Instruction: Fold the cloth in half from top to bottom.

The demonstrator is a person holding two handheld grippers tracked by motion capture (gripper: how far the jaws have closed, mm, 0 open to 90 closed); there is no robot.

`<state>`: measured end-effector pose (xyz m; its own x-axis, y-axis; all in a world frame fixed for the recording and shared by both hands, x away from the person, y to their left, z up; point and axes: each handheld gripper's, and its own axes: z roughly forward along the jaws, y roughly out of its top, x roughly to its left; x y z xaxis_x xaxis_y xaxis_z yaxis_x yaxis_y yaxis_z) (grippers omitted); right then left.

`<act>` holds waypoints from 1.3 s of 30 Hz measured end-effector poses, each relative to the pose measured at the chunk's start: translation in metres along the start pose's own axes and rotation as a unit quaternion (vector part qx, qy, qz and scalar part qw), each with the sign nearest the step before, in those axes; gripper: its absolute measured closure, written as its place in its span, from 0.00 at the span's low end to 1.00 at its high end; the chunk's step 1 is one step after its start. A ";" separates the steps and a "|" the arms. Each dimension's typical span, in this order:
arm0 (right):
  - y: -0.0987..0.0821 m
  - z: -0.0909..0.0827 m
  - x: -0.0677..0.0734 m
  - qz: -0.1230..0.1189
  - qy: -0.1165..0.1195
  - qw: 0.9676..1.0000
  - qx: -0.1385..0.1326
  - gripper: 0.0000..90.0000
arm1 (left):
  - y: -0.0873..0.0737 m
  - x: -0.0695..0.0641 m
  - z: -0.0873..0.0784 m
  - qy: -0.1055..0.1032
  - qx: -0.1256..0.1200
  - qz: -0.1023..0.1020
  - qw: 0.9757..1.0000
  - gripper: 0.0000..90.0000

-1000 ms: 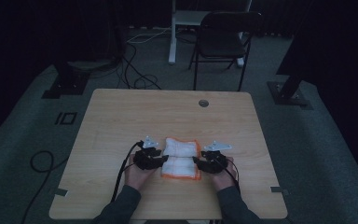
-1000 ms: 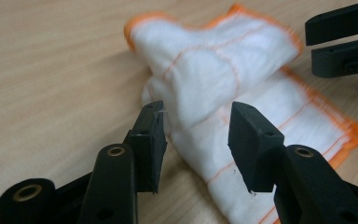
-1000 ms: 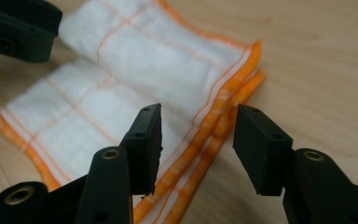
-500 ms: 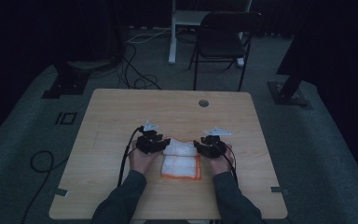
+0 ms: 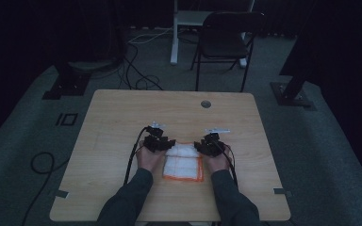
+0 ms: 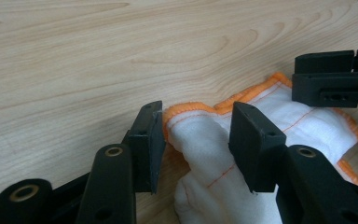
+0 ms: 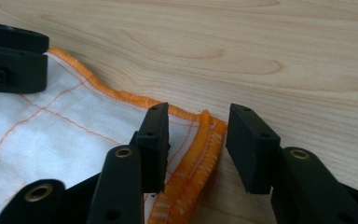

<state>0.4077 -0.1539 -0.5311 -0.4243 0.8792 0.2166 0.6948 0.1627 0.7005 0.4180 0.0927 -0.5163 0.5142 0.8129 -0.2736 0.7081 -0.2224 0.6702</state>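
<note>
Nearest the table's front edge, both forearms enter from below, each hand carrying a gripper. The white cloth (image 5: 184, 162) with orange hem lies on the wooden table (image 5: 122, 117) between the two hands, its far edge bunched and doubled over. The left gripper (image 5: 159, 142) sits at the cloth's far left corner; in the left gripper view its jaws stand apart with a raised fold of cloth (image 6: 205, 140) between them, pads not pressing it. The right gripper (image 5: 210, 146) sits at the far right corner; its jaws have just been closing, yet remain parted astride the doubled orange hem (image 7: 205, 140), not clamped. Beyond the table stands a dark chair (image 5: 228, 40).
</note>
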 end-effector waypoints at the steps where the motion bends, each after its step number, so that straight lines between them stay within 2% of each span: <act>1: 0.000 0.000 -0.001 0.003 0.004 1.000 -0.001 0.70 | 0.000 0.000 0.000 0.000 0.002 0.001 1.000 0.64; 4: -0.001 0.001 -0.001 0.006 0.021 1.000 0.002 0.80 | -0.001 -0.002 0.001 -0.002 0.007 0.002 1.000 0.73; 5: -0.001 0.000 0.000 0.004 0.024 1.000 0.000 0.83 | -0.001 -0.002 0.001 -0.005 0.007 0.004 1.000 0.79; 9: 0.000 -0.005 0.002 -0.004 0.025 1.000 -0.010 0.94 | -0.001 -0.005 -0.002 -0.008 0.005 0.014 1.000 0.92; 19: 0.000 -0.022 0.008 -0.021 0.040 0.999 -0.031 0.97 | -0.004 -0.012 -0.018 -0.015 -0.008 0.036 0.999 0.94; 23: 0.000 -0.023 0.009 -0.028 0.039 0.998 -0.028 0.92 | -0.005 -0.013 -0.019 -0.014 -0.009 0.039 0.999 0.94; 24: 0.001 -0.019 0.005 -0.013 0.035 0.999 -0.025 0.82 | -0.005 -0.012 -0.018 -0.014 -0.008 0.039 0.999 0.94; 28: 0.004 -0.007 -0.003 0.019 0.037 0.999 -0.009 0.72 | -0.005 -0.011 -0.016 -0.011 -0.009 0.037 0.999 0.94; 30: 0.005 -0.002 -0.004 0.020 0.034 0.999 -0.003 0.69 | -0.005 -0.010 -0.016 -0.012 -0.009 0.037 0.999 0.94; 36: 0.004 0.007 -0.007 0.056 0.033 0.998 0.018 0.67 | -0.005 -0.011 -0.015 -0.009 -0.010 0.037 0.999 0.93; 39: 0.004 0.008 -0.007 0.057 0.042 0.997 0.026 0.77 | -0.005 -0.011 -0.015 -0.008 -0.010 0.037 0.999 0.93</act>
<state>0.4181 -0.1557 -0.5348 -0.3870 0.8528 0.3506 0.7693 0.0889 0.6327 0.4017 0.0930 -0.5067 0.5717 0.7864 -0.2337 0.6584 -0.2699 0.7026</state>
